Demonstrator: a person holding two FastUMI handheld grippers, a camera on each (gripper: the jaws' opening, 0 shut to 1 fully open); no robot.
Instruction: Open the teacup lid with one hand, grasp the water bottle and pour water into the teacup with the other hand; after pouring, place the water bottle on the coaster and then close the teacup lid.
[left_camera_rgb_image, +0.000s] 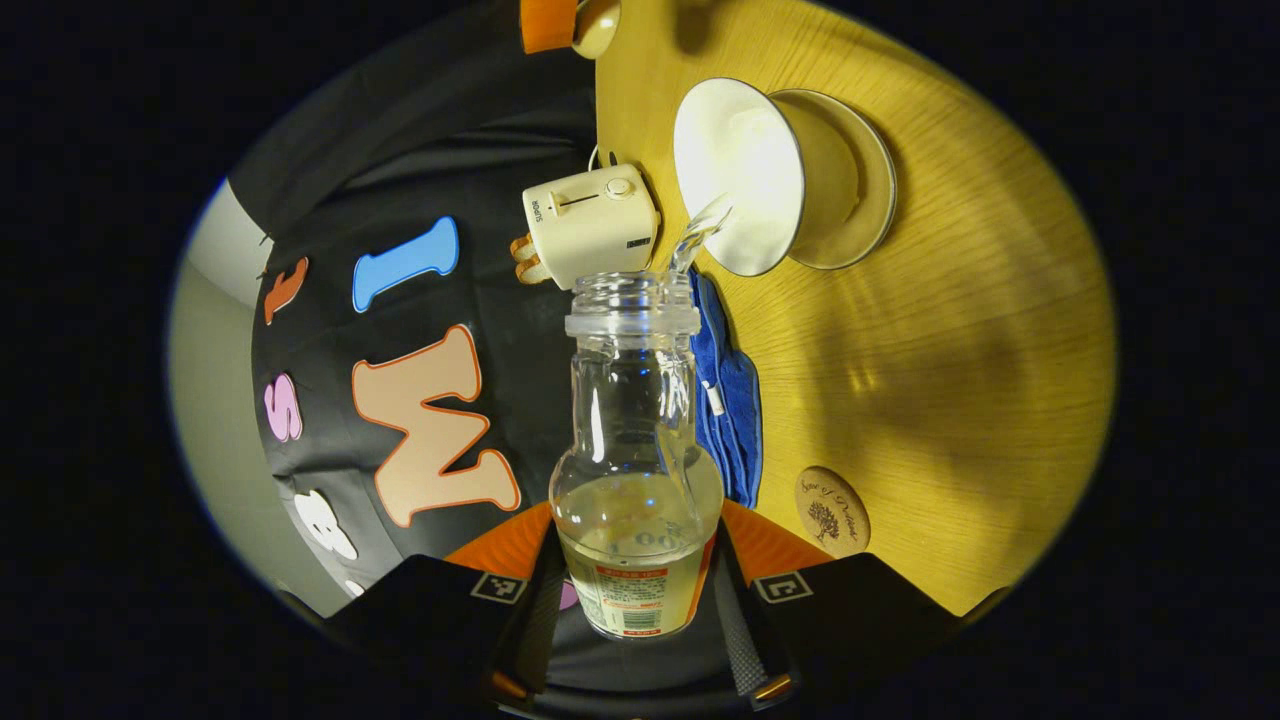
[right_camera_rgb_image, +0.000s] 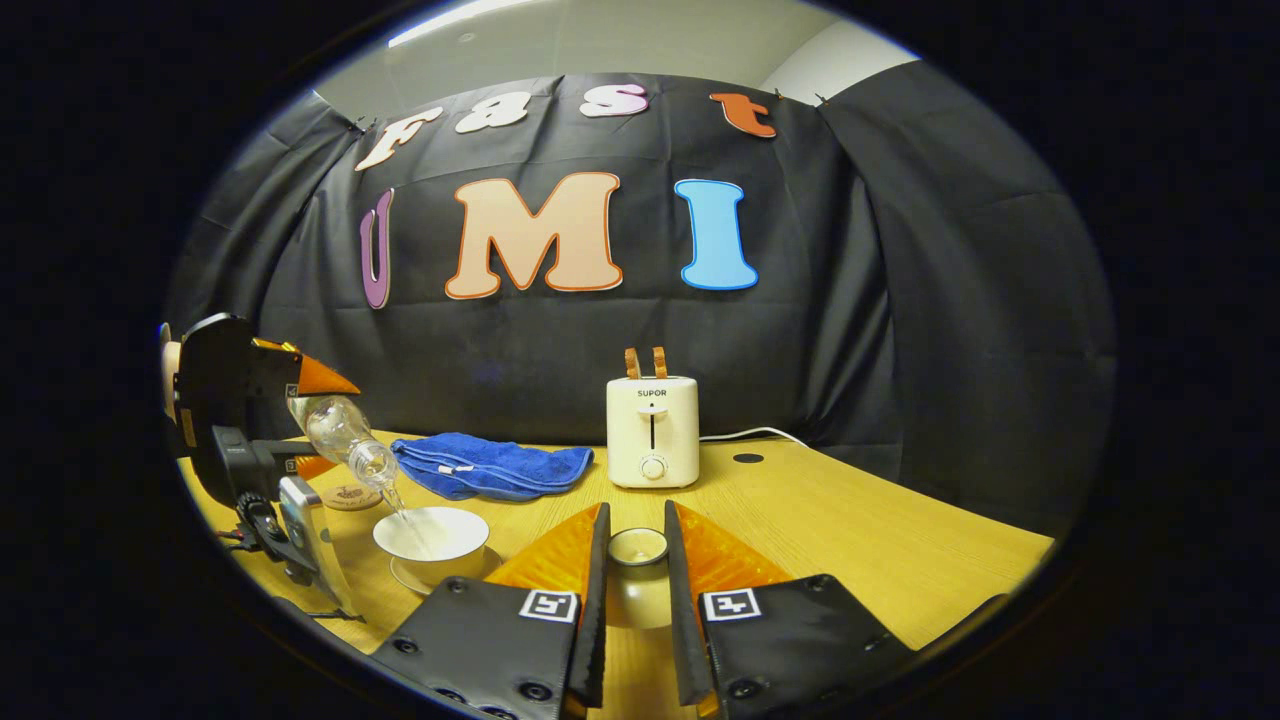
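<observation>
The left tongs (left_camera_rgb_image: 640, 590) pinch the water bottle (left_camera_rgb_image: 637, 460) by its base and tip it so a thin stream arcs ahead of them into the open teacup (left_camera_rgb_image: 745, 175) on its saucer (left_camera_rgb_image: 870, 190). The right tongs (right_camera_rgb_image: 636, 590) clamp the lid (right_camera_rgb_image: 638, 548), kept aside above the desk (right_camera_rgb_image: 850, 530) so the cup is clear. The coaster (left_camera_rgb_image: 832, 511) lies just right of the left tongs.

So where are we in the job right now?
Done: the lid is off, held in the right gripper, and the left gripper has the water bottle. In hand: water streams from the tilted bottle into the teacup. Left: set the bottle on the coaster, then put the lid on.
</observation>
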